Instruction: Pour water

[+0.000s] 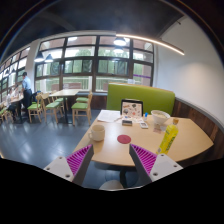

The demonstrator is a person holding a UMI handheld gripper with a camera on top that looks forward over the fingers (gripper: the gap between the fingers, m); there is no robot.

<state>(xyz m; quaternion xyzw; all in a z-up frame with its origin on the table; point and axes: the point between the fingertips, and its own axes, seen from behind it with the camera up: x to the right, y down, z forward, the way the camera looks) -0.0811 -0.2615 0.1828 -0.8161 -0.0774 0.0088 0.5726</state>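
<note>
The handheld gripper (pixel 112 168) hovers short of a round wooden table (pixel 140 146), its 2 fingers spread wide apart with nothing held between them. The purple-striped pads (pixel 80 160) on their inner faces stand clear of every object.

On the tabletop, beyond the fingers, a dark red round coaster (pixel 124 139) lies roughly midway between the 2 fingertips. Just beyond the left finger stands a small pale cup (pixel 99 131). Toward the right finger, near the table's edge, stands a yellow plastic bottle with a green cap (pixel 168 137), upright and well apart from the coaster. Behind it sits a clear glass jug-like vessel (pixel 159 120); whether it holds water cannot be told. A dark open laptop or tablet screen (pixel 131 108) stands at the far side of the table, in front of a green upholstered bench (pixel 140 96).

Further back, a second table with green chairs (pixel 80 105) sits under large windows (pixel 95 62), and a person (pixel 27 95) sits at the far left.
</note>
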